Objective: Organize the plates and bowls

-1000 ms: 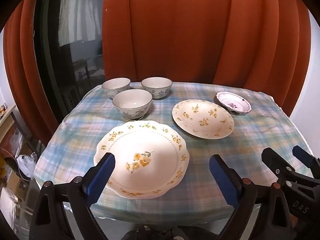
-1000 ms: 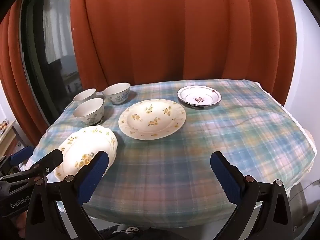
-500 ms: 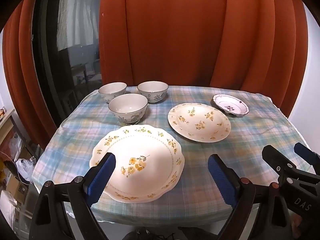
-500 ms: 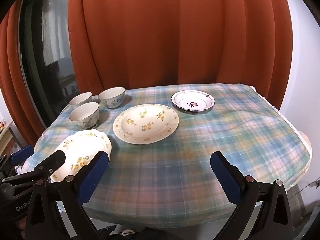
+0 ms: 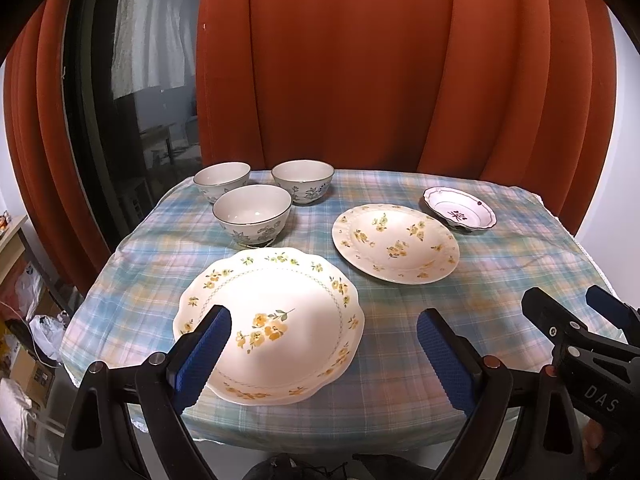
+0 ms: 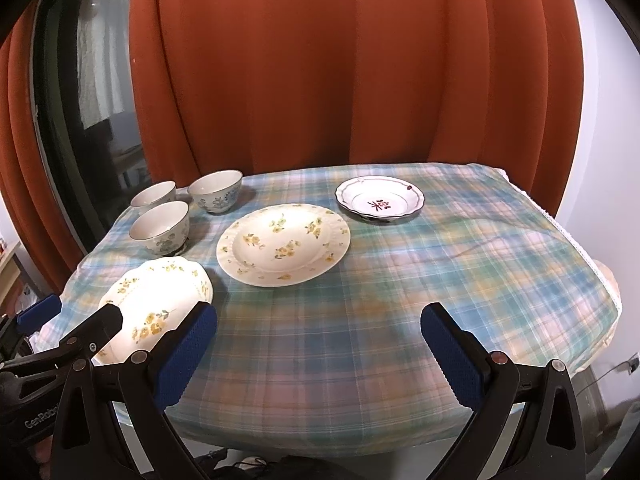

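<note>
Both grippers, left gripper [image 5: 322,344] and right gripper [image 6: 318,340], hung wide open and empty at the counter's [image 6: 460,248] near edge, nothing yet stacked, so the scalloped plate [image 5: 272,320] near-left probably wanted the first rim grasp.

Rust-orange curtain [image 5: 360,72] hangs in heavy folds behind table. Dark window [image 5: 132,92] at left, glass reflecting white sheer fabric [image 5: 148,28] and dim furniture. White wall [image 6: 600,120] at right. Table under blue-green plaid cloth [image 6: 420,280]. Wooden shelf edge [image 5: 12,240], bags and boxes [image 5: 24,344] on floor at left.
</note>
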The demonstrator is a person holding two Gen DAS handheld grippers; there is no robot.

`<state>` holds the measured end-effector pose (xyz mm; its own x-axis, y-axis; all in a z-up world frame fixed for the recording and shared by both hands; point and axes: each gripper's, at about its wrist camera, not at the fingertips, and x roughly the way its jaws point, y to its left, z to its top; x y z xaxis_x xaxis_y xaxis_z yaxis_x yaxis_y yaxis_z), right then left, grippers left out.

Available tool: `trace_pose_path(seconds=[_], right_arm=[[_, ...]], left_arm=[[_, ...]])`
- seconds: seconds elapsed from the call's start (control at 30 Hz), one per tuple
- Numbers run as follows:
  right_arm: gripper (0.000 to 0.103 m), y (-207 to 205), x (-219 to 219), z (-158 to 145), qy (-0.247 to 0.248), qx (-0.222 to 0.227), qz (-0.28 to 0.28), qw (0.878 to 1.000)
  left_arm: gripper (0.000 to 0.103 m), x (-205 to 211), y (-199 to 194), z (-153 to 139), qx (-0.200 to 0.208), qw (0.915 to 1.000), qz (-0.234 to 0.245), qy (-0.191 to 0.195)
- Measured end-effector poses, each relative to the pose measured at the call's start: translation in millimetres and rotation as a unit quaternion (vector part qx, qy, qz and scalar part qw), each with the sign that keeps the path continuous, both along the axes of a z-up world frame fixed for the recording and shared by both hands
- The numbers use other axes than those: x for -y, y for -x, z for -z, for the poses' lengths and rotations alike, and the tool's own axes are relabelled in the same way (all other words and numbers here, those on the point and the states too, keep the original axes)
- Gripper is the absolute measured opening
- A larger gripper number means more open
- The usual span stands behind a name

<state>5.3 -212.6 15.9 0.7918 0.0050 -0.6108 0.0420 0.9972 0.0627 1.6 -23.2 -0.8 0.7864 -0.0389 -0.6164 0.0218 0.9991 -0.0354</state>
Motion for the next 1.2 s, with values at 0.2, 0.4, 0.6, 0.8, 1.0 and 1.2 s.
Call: trace_pose_path(seconds=[0.2,0.4,0.6,0.8,1.0,1.2], right_arm=[[0.103,-1.6,0.0,1.6,0.000,-0.001,-0.003,1.000],[0.103,-1.5,-3.5,4.4,-0.001,-0.009,-0.016,1.000],[0.103,-1.4,-5.1,4.4,0.000,-0.010,-0.016,1.000],[0.103,-0.7,-5.5,3.7,0.001,-0.009,-0.015,1.000],[0.103,1.2,-2.0,2.7,-0.001,-0.009,-0.011,1.000],[0.103,1.9,-1.8,1.4,0.000,-0.008,-0.010,1.000]], left_arm=[[0.096,-2.6,1.1,2.4,-0.002,0.9999,-0.010,-0.005],[0.095,-6.5,3.8,5.2,-0.007,0.9998,-0.017,-0.003],[0.095,-6.8,3.8,4.8,-0.008,0.9998,-0.017,-0.003],[0.096,-7.0,4.2,4.2,-0.007,0.9998,-0.017,-0.003],[0.096,-3.5,5.0,2.2,-0.005,0.9999,-0.013,-0.003],[0.096,-2.6,5.0,1.8,-0.006,0.9999,-0.013,-0.003]])
